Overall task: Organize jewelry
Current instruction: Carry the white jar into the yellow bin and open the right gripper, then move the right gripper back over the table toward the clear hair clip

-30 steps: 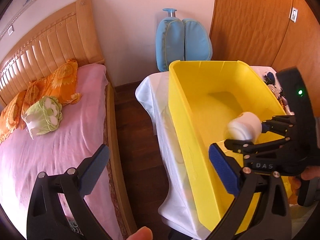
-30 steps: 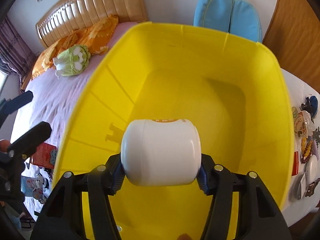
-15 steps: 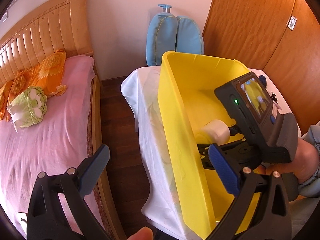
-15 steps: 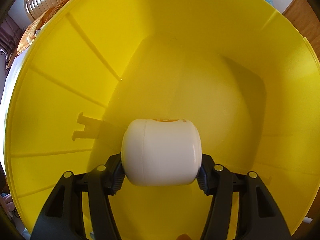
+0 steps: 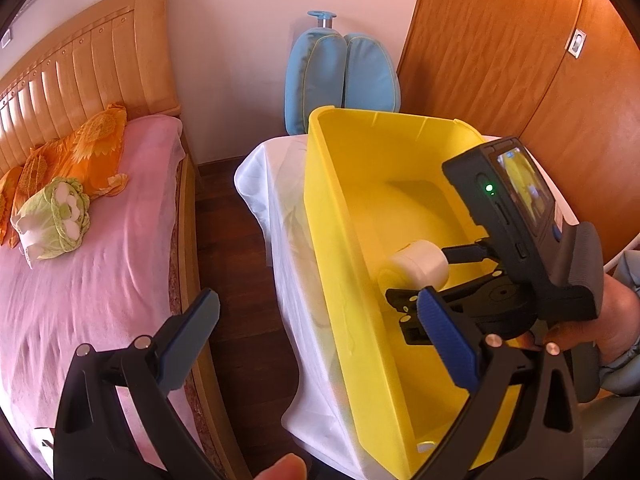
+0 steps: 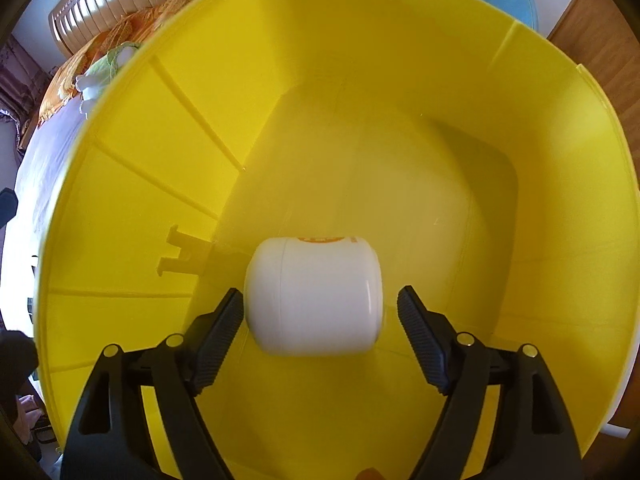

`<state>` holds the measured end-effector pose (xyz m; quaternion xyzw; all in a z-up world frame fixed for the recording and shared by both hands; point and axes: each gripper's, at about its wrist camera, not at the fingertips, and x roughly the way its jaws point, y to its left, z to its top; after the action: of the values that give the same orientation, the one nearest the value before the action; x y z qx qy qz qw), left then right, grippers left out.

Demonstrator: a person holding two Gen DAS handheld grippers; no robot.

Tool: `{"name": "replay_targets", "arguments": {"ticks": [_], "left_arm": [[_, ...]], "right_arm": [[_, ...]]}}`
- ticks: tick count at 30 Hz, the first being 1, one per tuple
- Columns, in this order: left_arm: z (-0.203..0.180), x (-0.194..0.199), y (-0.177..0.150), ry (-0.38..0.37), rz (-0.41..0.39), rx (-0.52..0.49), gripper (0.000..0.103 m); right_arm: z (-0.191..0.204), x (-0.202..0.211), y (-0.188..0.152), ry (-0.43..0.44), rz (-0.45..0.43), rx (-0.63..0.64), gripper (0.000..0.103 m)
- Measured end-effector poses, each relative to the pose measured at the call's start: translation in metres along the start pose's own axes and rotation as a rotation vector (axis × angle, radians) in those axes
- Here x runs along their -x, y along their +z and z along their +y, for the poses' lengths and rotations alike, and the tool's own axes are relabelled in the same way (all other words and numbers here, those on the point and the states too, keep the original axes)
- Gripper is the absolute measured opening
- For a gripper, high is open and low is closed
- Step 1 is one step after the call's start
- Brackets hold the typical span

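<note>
A white round jar [image 6: 316,296] with an orange mark on its top sits low inside the big yellow bin [image 6: 160,160], between the fingers of my right gripper [image 6: 320,300]. Its jaws are opening: the right pad [image 6: 416,332] stands clear of the jar, and the left pad [image 6: 224,328] is at its edge without pressing. The left wrist view shows the same jar [image 5: 420,266] inside the bin [image 5: 320,200], with the right gripper [image 5: 424,272] reaching down into it, held by a hand. My left gripper [image 5: 320,308] hangs open and empty, straddling the bin's near wall.
The bin stands on a table under a white cloth [image 5: 272,184]. Left of it is a strip of dark wood floor [image 5: 228,264], then a bed [image 5: 100,260] with pink sheet, orange pillows and a green plush [image 5: 52,220]. A blue bag [image 5: 340,76] and wooden doors [image 5: 500,60] stand behind.
The right gripper's fingers have spread apart and let go of the white jar, which now sits a little farther from the camera. The left gripper stays open in about the same place.
</note>
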<state>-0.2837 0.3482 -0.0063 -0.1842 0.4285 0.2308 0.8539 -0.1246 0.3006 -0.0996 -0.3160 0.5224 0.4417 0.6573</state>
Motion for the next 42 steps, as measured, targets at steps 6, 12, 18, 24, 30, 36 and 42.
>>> {"name": "replay_targets", "arguments": {"ticks": [6, 12, 18, 24, 30, 36, 42], "left_arm": [[-0.013, 0.010, 0.002, -0.053, -0.031, -0.057, 0.096], [-0.046, 0.029, 0.008, -0.053, -0.076, -0.141, 0.096], [-0.121, 0.038, 0.004, -0.060, -0.111, -0.203, 0.096], [-0.224, 0.023, -0.007, -0.101, -0.087, -0.159, 0.096], [-0.317, -0.001, -0.024, -0.100, -0.054, -0.175, 0.096], [-0.362, -0.021, -0.010, -0.100, 0.003, -0.213, 0.096], [-0.371, -0.065, 0.018, -0.149, 0.043, -0.227, 0.096]], "right_arm": [[-0.009, 0.045, -0.026, 0.003, -0.134, -0.022, 0.092], [-0.031, 0.082, -0.060, 0.026, -0.263, -0.081, 0.093], [-0.090, 0.104, -0.109, 0.023, -0.357, -0.124, 0.094], [-0.187, 0.110, -0.193, -0.010, -0.330, -0.160, 0.094], [-0.270, 0.110, -0.252, -0.006, -0.290, -0.207, 0.094], [-0.320, 0.112, -0.268, 0.025, -0.292, -0.287, 0.094], [-0.358, 0.095, -0.262, -0.007, -0.250, -0.404, 0.094]]}}
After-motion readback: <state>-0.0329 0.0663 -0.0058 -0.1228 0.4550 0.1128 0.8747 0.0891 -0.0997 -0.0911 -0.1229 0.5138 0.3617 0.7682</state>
